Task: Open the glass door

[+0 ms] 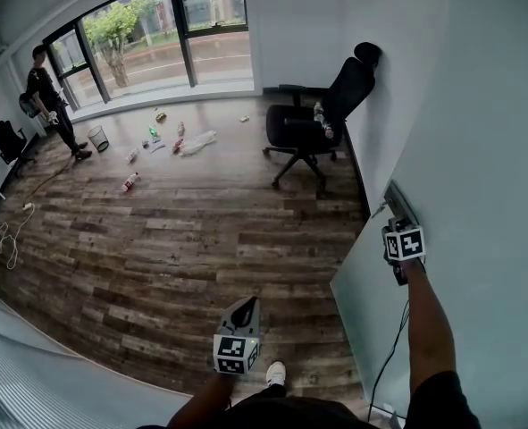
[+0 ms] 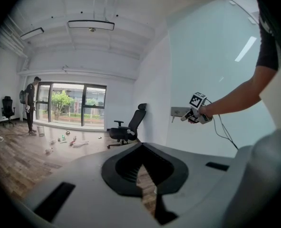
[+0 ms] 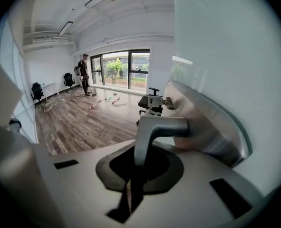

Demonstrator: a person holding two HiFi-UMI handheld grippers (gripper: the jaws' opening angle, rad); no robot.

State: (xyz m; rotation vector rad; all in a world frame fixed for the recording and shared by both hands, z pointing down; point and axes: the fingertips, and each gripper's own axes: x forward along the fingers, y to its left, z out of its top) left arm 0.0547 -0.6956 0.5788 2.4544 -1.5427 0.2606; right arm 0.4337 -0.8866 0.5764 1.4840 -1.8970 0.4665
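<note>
The frosted glass door [image 1: 478, 150] fills the right side of the head view and stands swung partway into the room. On its edge is a metal lock plate [image 1: 399, 202] with a lever door handle [image 3: 154, 129]. My right gripper [image 1: 394, 226] is at that handle. In the right gripper view the lever's end drops between the jaws, and the right gripper [image 3: 130, 184] is shut on it. The left gripper view shows the same grip from the side, with the right gripper [image 2: 185, 118] at the plate [image 2: 178, 111]. My left gripper [image 1: 243, 309] hangs low over the floor, shut and holding nothing.
A black office chair [image 1: 322, 119] stands by the white wall beyond the door. Bottles and litter [image 1: 170, 137] and a wire waste basket [image 1: 98, 138] lie near the windows. A person [image 1: 49, 101] stands far left. A cable [image 1: 9, 231] trails on the wood floor.
</note>
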